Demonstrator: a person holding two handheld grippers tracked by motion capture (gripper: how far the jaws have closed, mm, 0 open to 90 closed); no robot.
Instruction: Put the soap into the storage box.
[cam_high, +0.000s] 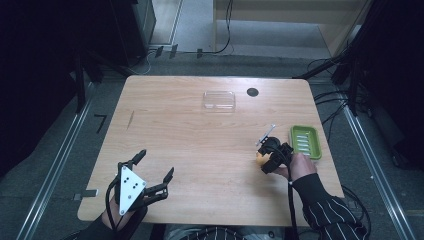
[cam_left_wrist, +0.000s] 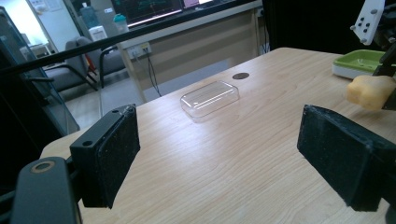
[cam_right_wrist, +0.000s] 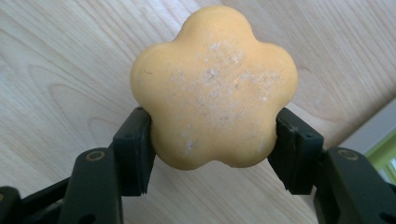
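Step in hand: I judge this to be the carry — my right tool (cam_right_wrist: 212, 140) is clenched on the yellow-orange, flower-shaped bar of soap (cam_right_wrist: 215, 86), one jaw pressed into each side of it.
Soap's place: held over the pale wooden counter (cam_high: 200, 140), just beside the green ribbed soap dish (cam_high: 305, 141) at the counter's right edge — I cannot tell whether it rests on the wood or hangs clear.
Left tool: my left tool (cam_left_wrist: 219, 154) is released, jaws wide apart with nothing between them, near the front left of the counter and well apart from the soap.
Farther off: a clear plastic rectangular lid (cam_left_wrist: 210, 98) lies alone toward the far edge, near a small dark round hole (cam_high: 252, 92).
Next move calls for: likely a short swing right to bring the soap over the dish, a level lowering onto the ribs, then opening the jaws; the lid could follow with the free tool.
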